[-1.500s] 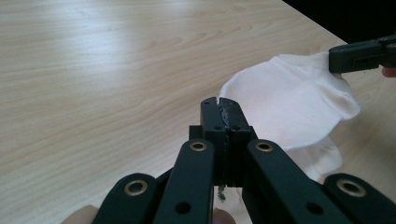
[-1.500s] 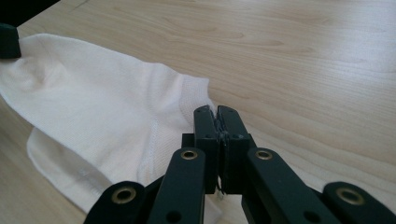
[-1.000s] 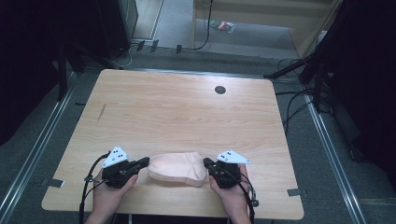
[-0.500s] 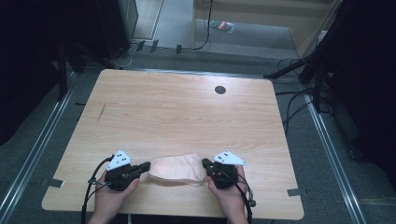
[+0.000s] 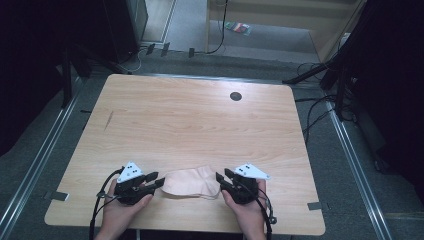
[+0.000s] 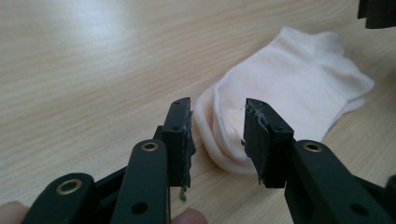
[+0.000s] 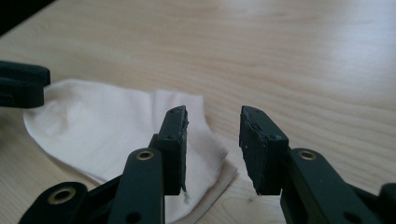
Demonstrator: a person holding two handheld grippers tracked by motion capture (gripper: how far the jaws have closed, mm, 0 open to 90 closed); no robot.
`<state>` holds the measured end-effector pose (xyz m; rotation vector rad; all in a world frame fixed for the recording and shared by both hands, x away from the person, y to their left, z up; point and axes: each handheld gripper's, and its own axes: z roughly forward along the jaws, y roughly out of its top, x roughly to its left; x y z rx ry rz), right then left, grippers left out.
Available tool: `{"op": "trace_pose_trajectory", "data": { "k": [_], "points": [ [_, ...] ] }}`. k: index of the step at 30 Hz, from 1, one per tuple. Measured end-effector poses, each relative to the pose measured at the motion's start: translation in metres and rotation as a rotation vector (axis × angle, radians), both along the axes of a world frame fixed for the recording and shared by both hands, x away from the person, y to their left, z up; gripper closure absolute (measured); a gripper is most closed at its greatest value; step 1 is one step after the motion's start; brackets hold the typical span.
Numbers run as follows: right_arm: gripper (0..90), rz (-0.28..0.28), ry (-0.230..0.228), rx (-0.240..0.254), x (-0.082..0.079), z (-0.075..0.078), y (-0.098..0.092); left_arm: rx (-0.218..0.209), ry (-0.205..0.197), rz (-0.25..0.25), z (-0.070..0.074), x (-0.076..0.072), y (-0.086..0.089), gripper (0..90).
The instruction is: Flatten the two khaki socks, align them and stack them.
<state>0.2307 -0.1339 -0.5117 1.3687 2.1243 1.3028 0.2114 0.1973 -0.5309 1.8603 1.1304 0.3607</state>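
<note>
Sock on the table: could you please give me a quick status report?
Left gripper and right gripper just opened, nothing gripped. White sock flat on table between them. Nothing in the way.

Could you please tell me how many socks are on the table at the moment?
1. A pale sock lies flat near the table's front edge, between the left gripper and the right gripper. A second layer beneath it may be hidden.

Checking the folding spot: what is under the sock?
The sock lies flat on the bare wooden table. Whether anything sits beneath it is hidden by the fabric.
</note>
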Motion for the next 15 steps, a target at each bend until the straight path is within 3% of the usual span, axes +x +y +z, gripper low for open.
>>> {"op": "trace_pose_trajectory", "data": {
  "k": [4, 5, 8, 11, 15],
  "points": [
    [79.7, 0.014, -0.033, 0.03, -0.008, 0.004, 0.001, -0.013, -0.1, 0.004, 0.011, -0.007, -0.004, 67.3],
    [84.4, 0.034, -0.03, 0.012, -0.009, 0.003, 0.007, -0.014, -0.095, -0.016, 0.011, -0.007, -0.007, 72.7],
    [90.0, 0.075, 0.01, -0.036, -0.008, -0.006, 0.021, 0.013, -0.026, -0.065, 0.005, -0.004, -0.014, 90.0],
    [90.0, 0.092, 0.06, -0.075, -0.004, -0.019, 0.03, 0.042, 0.063, -0.079, -0.008, 0.003, -0.018, 90.0],
    [90.0, 0.064, 0.103, -0.127, -0.004, -0.027, 0.031, 0.095, 0.106, -0.094, -0.017, 0.004, -0.019, 90.0]
  ]
}}
